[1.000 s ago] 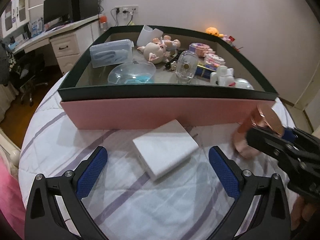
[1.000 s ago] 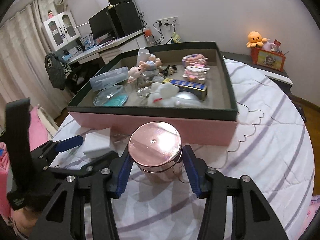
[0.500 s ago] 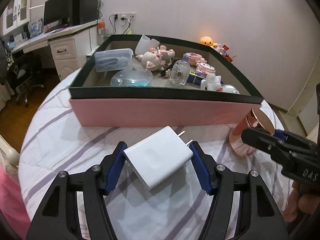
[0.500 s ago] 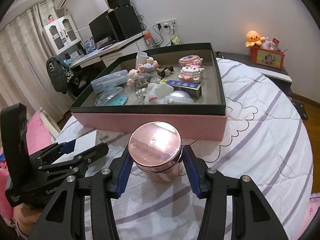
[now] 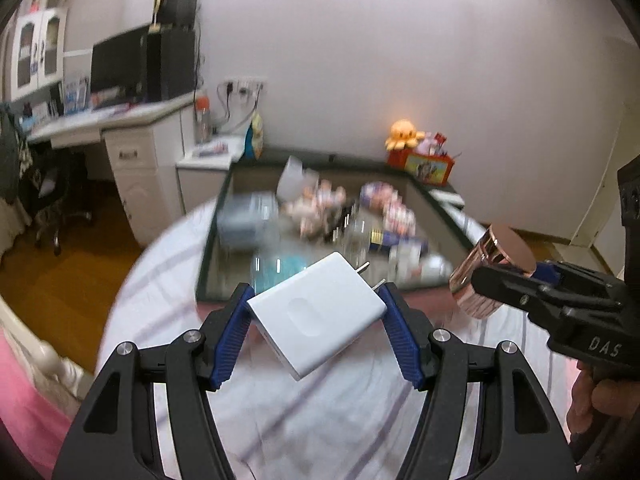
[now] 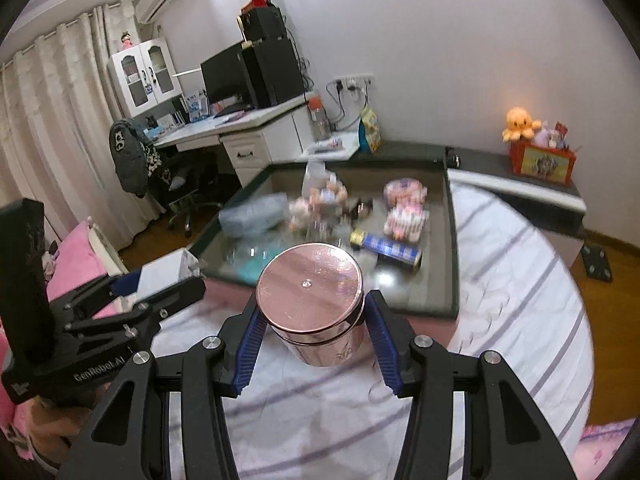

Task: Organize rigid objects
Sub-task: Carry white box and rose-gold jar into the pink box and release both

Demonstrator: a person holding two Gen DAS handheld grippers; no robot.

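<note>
My left gripper [image 5: 316, 316] is shut on a white charger block [image 5: 316, 312] with two metal prongs and holds it above the striped tablecloth. My right gripper [image 6: 310, 320] is shut on a rose-gold round tin [image 6: 316, 304] and holds it lifted near the box's front edge. The tin also shows at the right of the left wrist view [image 5: 492, 272]. The charger shows in the right wrist view [image 6: 160, 276]. Ahead lies the large dark-rimmed box [image 6: 450, 240] with pink sides, holding several toys and containers.
The round table has a white striped cloth [image 6: 520, 300]. In the box lie a blue tube [image 6: 386, 248], a clear lidded case [image 6: 252, 216] and a glass bowl [image 5: 280, 264]. A desk [image 5: 120, 132] and an office chair [image 6: 176, 184] stand at the left.
Both grippers have risen from the table with their objects. The left gripper shut on the charger, which lay loose between open jaws one second ago. The view is blurred by motion.
</note>
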